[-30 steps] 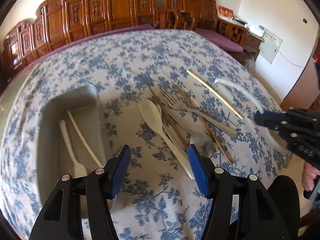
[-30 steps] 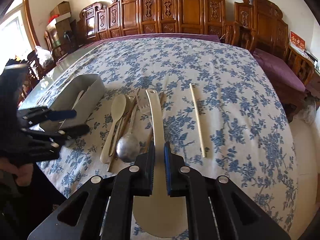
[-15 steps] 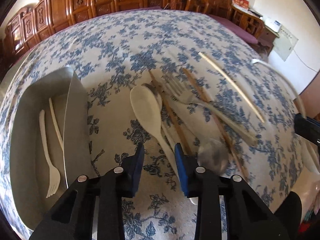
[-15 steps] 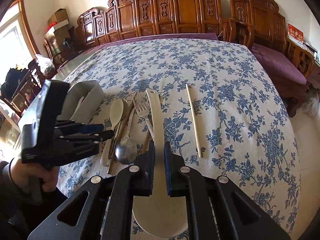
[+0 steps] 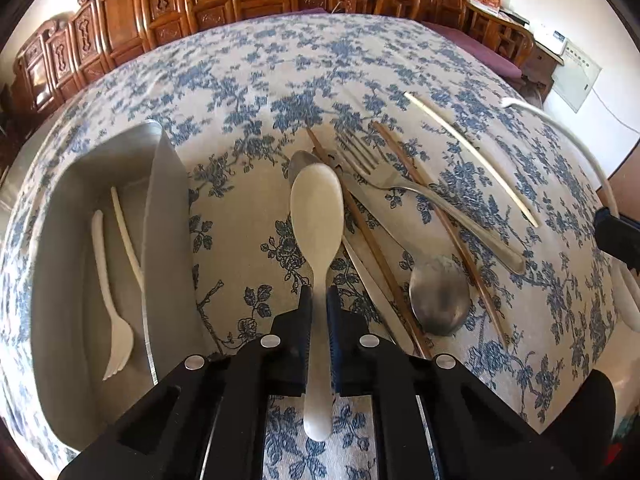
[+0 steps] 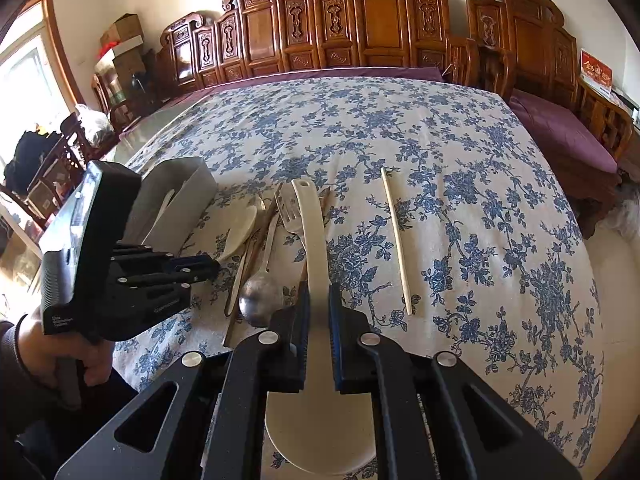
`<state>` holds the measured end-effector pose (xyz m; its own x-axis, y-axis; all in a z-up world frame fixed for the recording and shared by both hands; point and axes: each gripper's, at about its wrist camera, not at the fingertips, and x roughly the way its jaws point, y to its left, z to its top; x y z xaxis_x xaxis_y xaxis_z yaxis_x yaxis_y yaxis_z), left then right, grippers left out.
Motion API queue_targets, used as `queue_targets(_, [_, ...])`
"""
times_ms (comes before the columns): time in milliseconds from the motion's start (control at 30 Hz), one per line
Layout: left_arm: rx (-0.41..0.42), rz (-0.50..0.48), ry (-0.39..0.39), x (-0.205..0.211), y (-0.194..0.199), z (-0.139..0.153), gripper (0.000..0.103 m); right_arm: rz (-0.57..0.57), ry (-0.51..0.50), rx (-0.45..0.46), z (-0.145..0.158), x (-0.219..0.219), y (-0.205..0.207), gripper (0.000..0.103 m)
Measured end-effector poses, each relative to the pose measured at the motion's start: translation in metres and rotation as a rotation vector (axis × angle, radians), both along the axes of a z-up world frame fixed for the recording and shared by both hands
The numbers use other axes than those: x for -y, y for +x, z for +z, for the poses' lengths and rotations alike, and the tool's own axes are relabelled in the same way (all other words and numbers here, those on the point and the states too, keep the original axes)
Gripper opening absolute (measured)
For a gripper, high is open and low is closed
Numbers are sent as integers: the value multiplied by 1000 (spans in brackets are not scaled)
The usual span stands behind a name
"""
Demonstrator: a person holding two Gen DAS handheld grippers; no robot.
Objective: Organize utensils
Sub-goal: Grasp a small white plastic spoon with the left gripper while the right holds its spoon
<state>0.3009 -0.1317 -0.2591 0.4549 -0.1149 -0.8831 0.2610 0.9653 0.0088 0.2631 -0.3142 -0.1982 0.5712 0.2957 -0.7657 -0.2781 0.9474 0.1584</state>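
My left gripper (image 5: 318,300) is shut on the handle of a cream plastic spoon (image 5: 317,208), its bowl pointing away over the utensil pile. My right gripper (image 6: 318,300) is shut on the handle of a cream rice paddle (image 6: 310,224), whose wide blade hangs below the jaws. On the cloth lie a metal fork (image 5: 404,188), a metal spoon (image 5: 438,296), brown chopsticks (image 5: 372,240) and a pale chopstick (image 5: 472,156). A grey tray (image 5: 76,280) at the left holds a white plastic fork (image 5: 110,296) and a pale stick (image 5: 126,232).
The table wears a blue-flowered cloth (image 6: 460,200). Carved wooden chairs (image 6: 360,28) line its far side. The left gripper and the hand that holds it show at the left of the right wrist view (image 6: 192,270). The table's near edge drops off at the right.
My left gripper moved forward over the cream spoon and closed from open onto its handle. My right gripper kept hold of the rice paddle, barely moving.
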Motion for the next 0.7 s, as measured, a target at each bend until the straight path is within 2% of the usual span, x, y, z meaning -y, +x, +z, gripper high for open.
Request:
queue_targets(233, [50, -11, -1, -3, -15, 24, 6, 9, 0, 7, 3, -4, -2, 11])
queue_targets(300, [66, -20, 7, -3, -19, 31, 0, 13, -2, 10, 5, -6, -4, 11])
queue_targets(433, [83, -28, 14, -5, -24, 39, 0, 21, -5, 18, 8, -9, -5, 11])
queue_targets(567, [76, -23, 7, -8, -24, 38, 0, 29, -13, 24, 9, -13, -8, 11])
queue_targets(667, [36, -9, -20, -11, -24, 34, 1, 33, -12, 25, 10, -14, -9, 11])
queue_targets(700, [19, -13, -26, -10, -24, 31, 5, 33, -11, 24, 10, -14, -9, 11])
